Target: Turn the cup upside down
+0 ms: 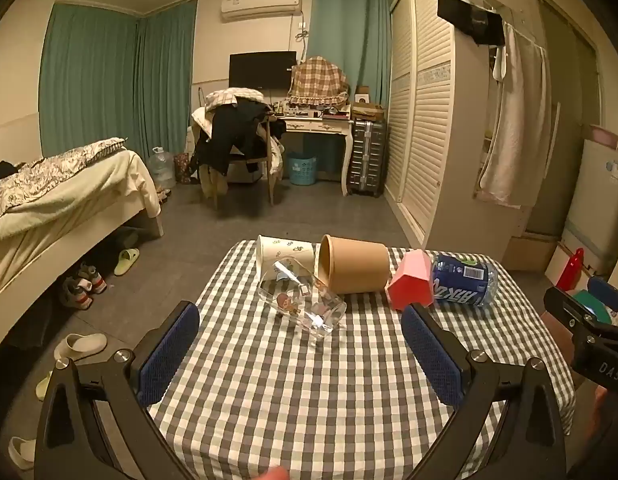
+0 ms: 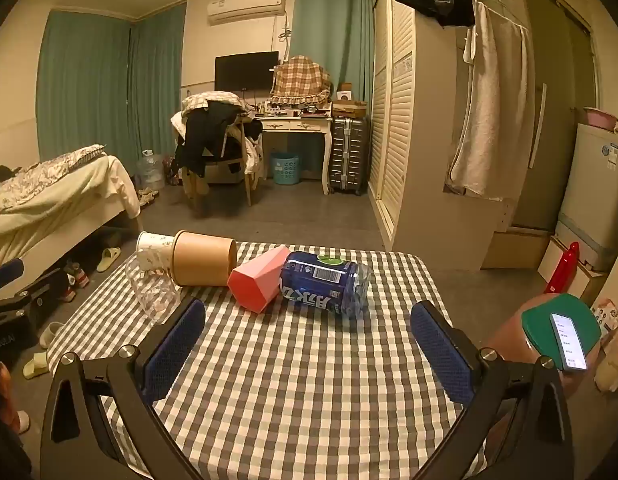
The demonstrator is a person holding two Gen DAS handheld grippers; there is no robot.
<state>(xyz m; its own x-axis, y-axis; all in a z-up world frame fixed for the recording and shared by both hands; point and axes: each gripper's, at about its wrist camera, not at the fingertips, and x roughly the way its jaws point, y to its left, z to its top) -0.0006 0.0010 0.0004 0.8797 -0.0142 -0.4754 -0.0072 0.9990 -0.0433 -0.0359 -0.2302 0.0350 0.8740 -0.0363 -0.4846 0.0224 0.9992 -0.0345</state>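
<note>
The checked surface (image 1: 309, 392) carries five things lying on their sides in a row ahead of both tools. The brown paper cup (image 1: 355, 264) is the largest, its mouth turned left; it sits straight ahead of the left tool (image 1: 301, 344) and ahead-left of the right tool (image 2: 307, 340). Next is the blue-labelled bottle (image 2: 325, 286), just ahead of the right tool, its label bearing large white characters and a barcode. The clear glass cup (image 1: 303, 300), printed with a small cartoon figure, lies nearest the left tool, just beyond its fingertips and a little left of centre, touching the brown cup. Behind it is the white paper cup (image 1: 283, 254) with small printed motifs. The pink faceted cup (image 2: 257, 280) lies between brown cup and bottle, touching both. Both tools stand wide open, holding nothing. The right tool's body, seen at the left view's right edge, reads "DAS".
</note>
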